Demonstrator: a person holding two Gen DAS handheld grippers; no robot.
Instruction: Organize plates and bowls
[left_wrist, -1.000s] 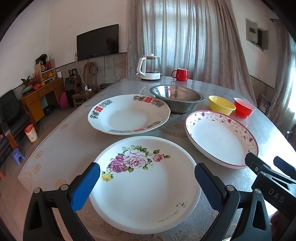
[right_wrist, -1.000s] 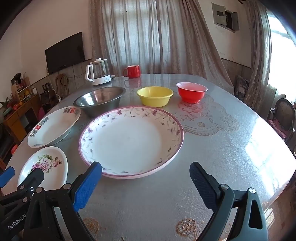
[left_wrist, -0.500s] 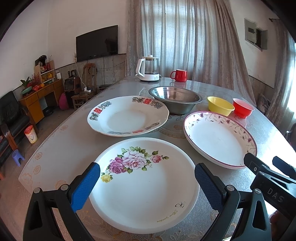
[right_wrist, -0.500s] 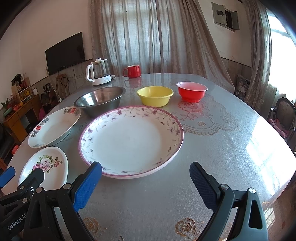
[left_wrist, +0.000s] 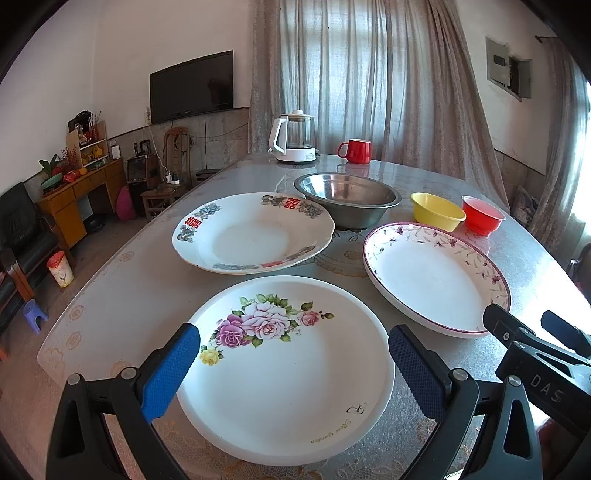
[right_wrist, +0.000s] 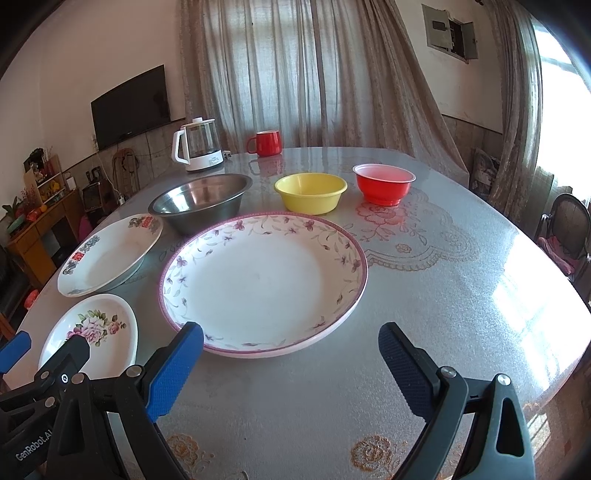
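A white rose-print plate (left_wrist: 284, 369) lies nearest, right under my open, empty left gripper (left_wrist: 293, 365); it also shows in the right wrist view (right_wrist: 92, 332). Behind it sits a white plate with red characters (left_wrist: 251, 232) (right_wrist: 107, 254). A large plate with a purple floral rim (left_wrist: 432, 273) (right_wrist: 262, 280) lies just ahead of my open, empty right gripper (right_wrist: 290, 363). Further back stand a steel bowl (left_wrist: 347, 197) (right_wrist: 203, 201), a yellow bowl (left_wrist: 437, 212) (right_wrist: 310, 192) and a red bowl (left_wrist: 482, 216) (right_wrist: 384, 182).
A white electric kettle (left_wrist: 293, 138) and a red mug (left_wrist: 354, 151) stand at the far end of the glass-topped table (right_wrist: 461, 295). Curtains hang behind. A chair (right_wrist: 567, 229) stands at the table's right; a stool and bin sit on the floor left.
Both views have shifted very slightly; the left gripper has eased a little forward over the rose plate. Nothing on the table has moved.
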